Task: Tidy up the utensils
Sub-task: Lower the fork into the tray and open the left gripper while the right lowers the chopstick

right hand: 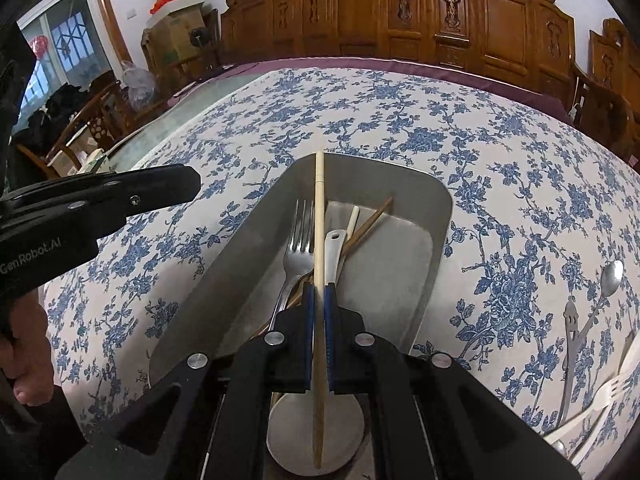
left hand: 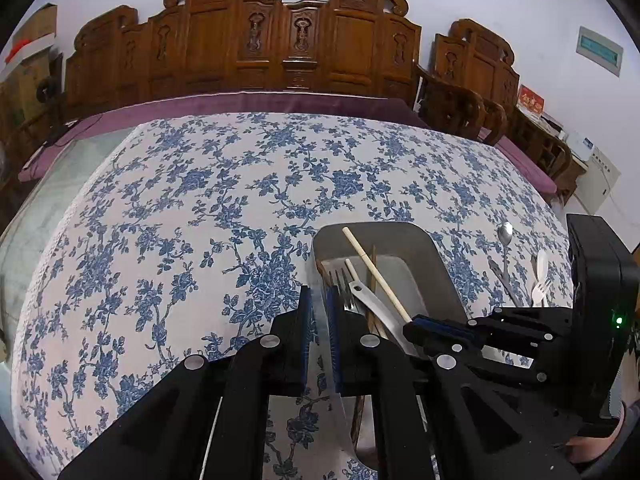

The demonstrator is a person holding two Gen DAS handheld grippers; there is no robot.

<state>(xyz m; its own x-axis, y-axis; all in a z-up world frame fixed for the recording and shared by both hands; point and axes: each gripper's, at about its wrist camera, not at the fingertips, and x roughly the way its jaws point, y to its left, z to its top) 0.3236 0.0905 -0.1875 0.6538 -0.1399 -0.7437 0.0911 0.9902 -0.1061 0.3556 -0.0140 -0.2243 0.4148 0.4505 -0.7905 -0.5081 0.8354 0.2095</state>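
A grey tray point(right hand: 424, 204) lies on the blue-flowered tablecloth. In it are a metal fork point(right hand: 298, 252), a white spoon point(right hand: 332, 256), brown chopsticks point(right hand: 370, 222) and a short pale stick point(right hand: 353, 220). My right gripper point(right hand: 319, 290) hangs over the tray's near end, shut on a long pale chopstick point(right hand: 319, 200) that points along the tray. From the left wrist that chopstick point(left hand: 374, 268) slants up out of the right gripper point(left hand: 416, 325). My left gripper point(left hand: 319, 298) hovers by the tray's left wall point(left hand: 320, 264), shut with nothing gripped, and its black finger point(right hand: 168, 188) shows left of the tray.
Right of the tray lie a metal spoon point(right hand: 610, 276), a metal utensil with a face on its handle point(right hand: 570, 318) and a white plastic fork point(right hand: 612, 388). Carved wooden chairs point(left hand: 280, 48) stand along the table's far side. A hand point(right hand: 24, 360) holds the left gripper.
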